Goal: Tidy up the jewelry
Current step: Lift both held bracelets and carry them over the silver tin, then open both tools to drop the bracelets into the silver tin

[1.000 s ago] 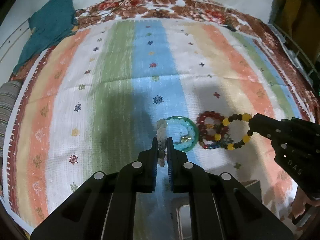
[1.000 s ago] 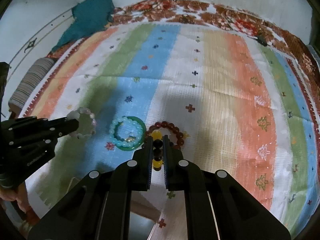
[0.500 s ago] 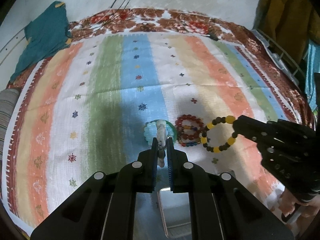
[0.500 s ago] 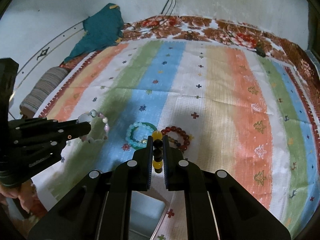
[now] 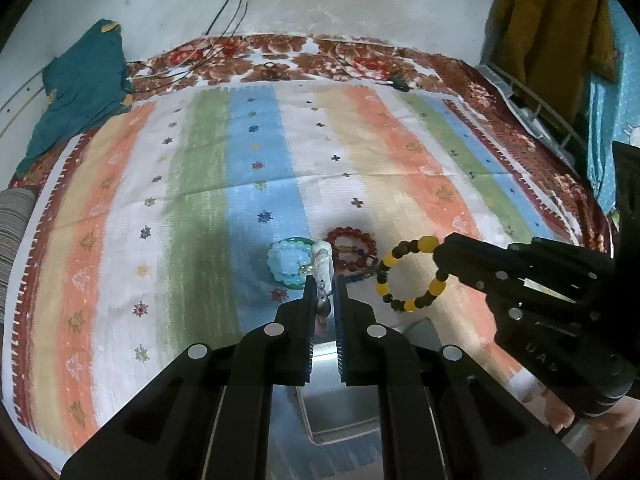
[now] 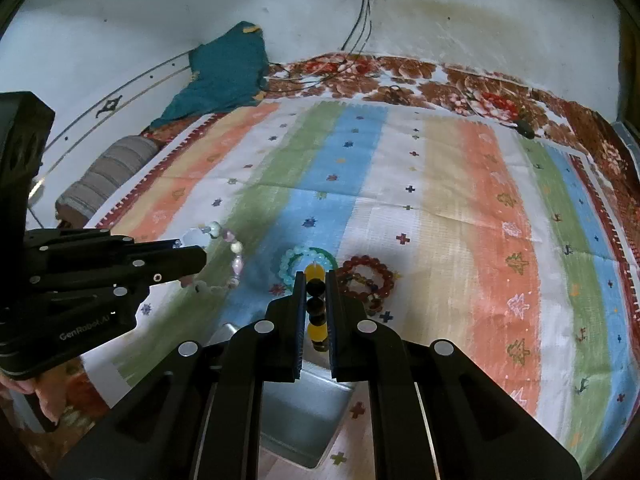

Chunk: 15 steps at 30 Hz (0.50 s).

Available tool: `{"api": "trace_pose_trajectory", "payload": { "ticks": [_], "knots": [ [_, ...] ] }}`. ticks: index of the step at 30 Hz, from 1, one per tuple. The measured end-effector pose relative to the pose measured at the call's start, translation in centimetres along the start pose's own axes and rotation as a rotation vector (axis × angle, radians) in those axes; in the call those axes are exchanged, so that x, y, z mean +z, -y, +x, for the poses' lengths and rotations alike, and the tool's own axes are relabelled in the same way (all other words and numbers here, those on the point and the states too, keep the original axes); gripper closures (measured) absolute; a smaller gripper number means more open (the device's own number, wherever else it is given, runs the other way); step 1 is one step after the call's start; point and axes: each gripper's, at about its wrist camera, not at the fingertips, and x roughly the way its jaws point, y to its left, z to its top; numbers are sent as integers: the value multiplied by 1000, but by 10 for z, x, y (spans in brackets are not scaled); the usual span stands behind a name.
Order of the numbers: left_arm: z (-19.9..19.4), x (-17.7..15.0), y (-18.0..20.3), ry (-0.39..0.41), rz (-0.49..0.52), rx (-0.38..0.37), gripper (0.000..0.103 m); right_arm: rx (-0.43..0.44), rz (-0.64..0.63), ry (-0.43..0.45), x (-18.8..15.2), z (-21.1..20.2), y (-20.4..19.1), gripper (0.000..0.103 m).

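My left gripper is shut on a pale white and pink bead bracelet, which hangs as a loop in the right wrist view. My right gripper is shut on a yellow and black bead bracelet, seen as a ring in the left wrist view. Both are held above the striped cloth. A light blue bead bracelet on a green bangle and a dark red bead bracelet lie on the cloth ahead. A metal tray sits under the grippers; it also shows in the right wrist view.
A teal garment lies at the far left corner by the wall. A striped roll sits at the left edge. Cables run down the wall. A mustard garment hangs at the right.
Both grippers have lifted and drawn back toward me with their bracelets. The metal tray has come into view under them. The bracelets on the cloth have not moved.
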Motion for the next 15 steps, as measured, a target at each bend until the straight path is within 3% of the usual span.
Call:
{"api": "trace_pose_trajectory", "payload": {
  "ticks": [15],
  "knots": [
    [-22,-26,14,13,15,-45,95,31,-10,2,-23,-22,-10,93]
  ]
}}
